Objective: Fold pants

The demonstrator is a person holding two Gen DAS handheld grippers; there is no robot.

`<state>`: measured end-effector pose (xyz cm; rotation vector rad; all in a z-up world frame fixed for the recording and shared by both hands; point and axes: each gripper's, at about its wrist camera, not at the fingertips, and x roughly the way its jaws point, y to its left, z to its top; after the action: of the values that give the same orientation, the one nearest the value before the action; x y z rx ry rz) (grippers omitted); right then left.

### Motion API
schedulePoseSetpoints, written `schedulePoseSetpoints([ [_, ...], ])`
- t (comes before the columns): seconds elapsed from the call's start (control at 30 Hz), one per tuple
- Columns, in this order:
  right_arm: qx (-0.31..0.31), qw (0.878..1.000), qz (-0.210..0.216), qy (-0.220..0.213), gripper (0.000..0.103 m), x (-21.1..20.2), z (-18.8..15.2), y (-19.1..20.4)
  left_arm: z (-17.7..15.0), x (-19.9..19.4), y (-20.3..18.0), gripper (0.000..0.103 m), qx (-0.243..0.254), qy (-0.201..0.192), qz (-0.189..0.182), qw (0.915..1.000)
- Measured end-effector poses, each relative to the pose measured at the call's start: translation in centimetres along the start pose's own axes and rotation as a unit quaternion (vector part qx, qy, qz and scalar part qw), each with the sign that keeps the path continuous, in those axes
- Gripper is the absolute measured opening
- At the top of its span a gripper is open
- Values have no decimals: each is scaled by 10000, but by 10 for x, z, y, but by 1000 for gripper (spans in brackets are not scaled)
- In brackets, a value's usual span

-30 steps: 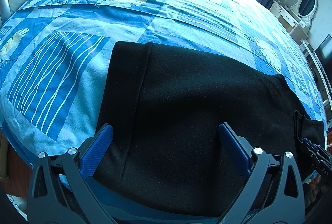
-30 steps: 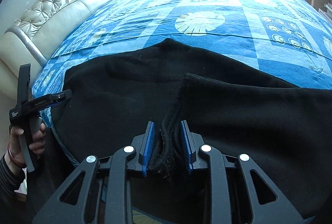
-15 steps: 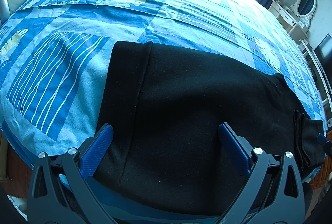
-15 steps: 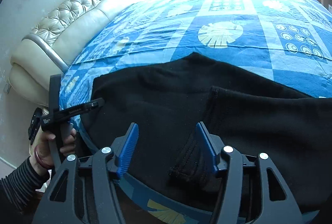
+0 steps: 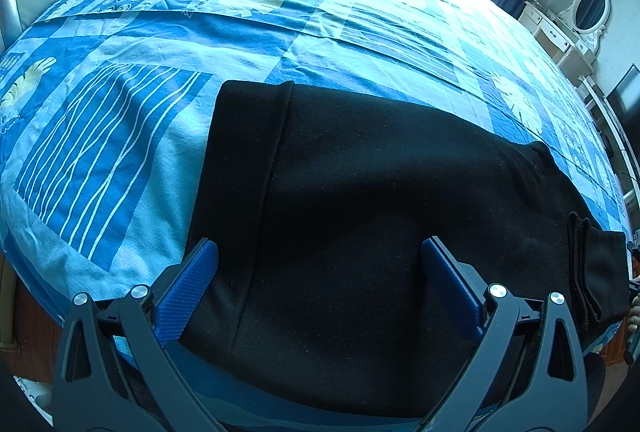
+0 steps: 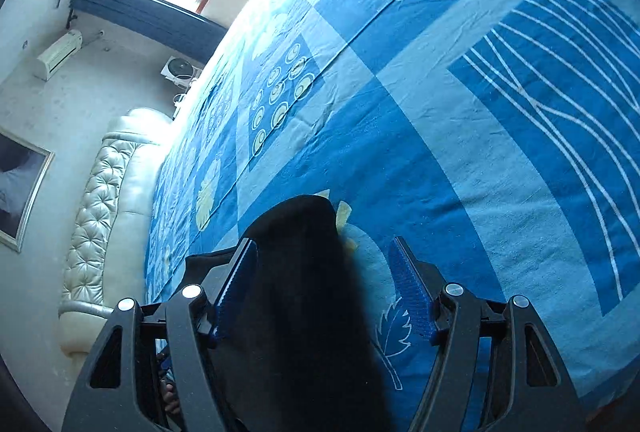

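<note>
The right claw, jaws opening, hovers over black pants on the blue bedspread.

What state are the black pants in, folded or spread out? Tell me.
Folded. The black pants lie on the blue bedspread as a compact block, with stacked cuff layers at one end.
</note>
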<state>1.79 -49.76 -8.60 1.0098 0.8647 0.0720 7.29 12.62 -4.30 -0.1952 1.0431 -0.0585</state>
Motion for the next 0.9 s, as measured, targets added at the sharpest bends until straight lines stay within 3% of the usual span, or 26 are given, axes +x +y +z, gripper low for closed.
schedulePoseSetpoints([
  [0.03, -12, 10000, 88, 0, 64, 4, 0, 0, 0, 0, 0, 101, 0, -13, -2, 10000],
  [0.1, -33, 9997, 241, 23, 45, 13, 0, 1, -1, -1, 0, 101, 1, -37, -1, 10000],
  [0.13, 8, 9997, 216, 99, 31, 19, 0, 0, -2, -1, 0, 101, 4, -43, 2, 10000],
  [0.17, 6, 9999, 97, 130, 27, 24, 0, -1, -2, -1, 0, 101, 3, -44, 3, 10000],
  [0.37, 185, 9993, 337, 36, 24, 28, -3, -9, -2, -1, 0, 101, 12, -46, 4, 10000],
  [0.57, 516, 9939, 964, 134, 32, 11, -19, -22, -1, -1, 2, 101, 11, -16, -56, 10000],
  [0.9, 428, 9925, 1046, 458, 37, -10, -64, -32, -1, -1, 0, 101, 24, -47, -18, 10000],
])
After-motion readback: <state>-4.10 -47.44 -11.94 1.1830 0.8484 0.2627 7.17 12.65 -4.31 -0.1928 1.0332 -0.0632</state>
